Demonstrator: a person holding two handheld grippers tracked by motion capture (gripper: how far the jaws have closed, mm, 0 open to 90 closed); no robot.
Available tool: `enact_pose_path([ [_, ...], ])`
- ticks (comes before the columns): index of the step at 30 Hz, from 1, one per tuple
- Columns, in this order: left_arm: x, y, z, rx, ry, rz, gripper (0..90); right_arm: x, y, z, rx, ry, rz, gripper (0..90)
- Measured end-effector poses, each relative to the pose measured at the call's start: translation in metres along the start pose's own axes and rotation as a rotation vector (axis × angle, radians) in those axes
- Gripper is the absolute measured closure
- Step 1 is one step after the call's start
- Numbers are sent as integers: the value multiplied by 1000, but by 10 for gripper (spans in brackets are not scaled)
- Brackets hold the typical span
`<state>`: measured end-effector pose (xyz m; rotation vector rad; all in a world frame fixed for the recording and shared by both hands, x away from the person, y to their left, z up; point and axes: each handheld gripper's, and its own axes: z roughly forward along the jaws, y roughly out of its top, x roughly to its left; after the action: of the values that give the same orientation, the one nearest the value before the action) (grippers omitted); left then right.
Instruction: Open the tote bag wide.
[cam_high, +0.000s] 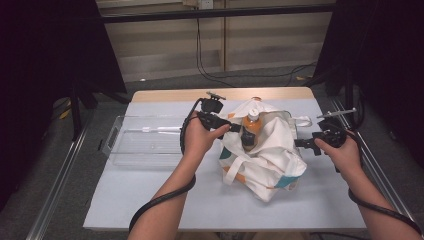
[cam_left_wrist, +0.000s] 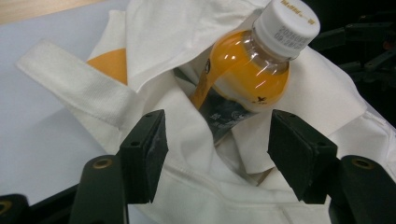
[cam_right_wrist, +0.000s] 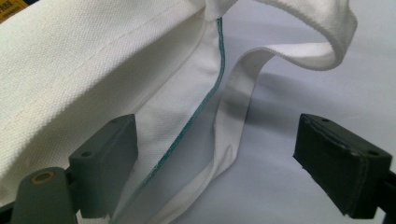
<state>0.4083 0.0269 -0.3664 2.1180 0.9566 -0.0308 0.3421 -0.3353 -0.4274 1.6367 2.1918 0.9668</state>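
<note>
Left gripper gapes wide just short of the orange-juice plastic bottle with its white cap, poking from the white canvas tote bag mid-table; right gripper, equally wide, should pinch the bag's hem first.

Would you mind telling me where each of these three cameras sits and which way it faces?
High view: above the person's side, looking forward and down on the table; both forearms, left hand-held gripper, right hand-held gripper.
Left gripper view: rides the left hand-held gripper, facing the orange bottle in the tote bag; open jaws.
Right gripper view: rides the right hand-held gripper, facing the bag's strap; open jaws.
Shared: all show the bag.
</note>
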Motion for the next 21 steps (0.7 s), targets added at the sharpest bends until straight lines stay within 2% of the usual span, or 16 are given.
enact_pose_path([
  [9,-8,9,8,18,-33,37,356,1,2,-1,0,1,0,122],
  [19,-14,14,23,35,-35,68,318,0,3,-1,2,-4,2,117],
  [21,-14,16,27,49,-32,86,306,0,3,0,0,1,4,116],
])
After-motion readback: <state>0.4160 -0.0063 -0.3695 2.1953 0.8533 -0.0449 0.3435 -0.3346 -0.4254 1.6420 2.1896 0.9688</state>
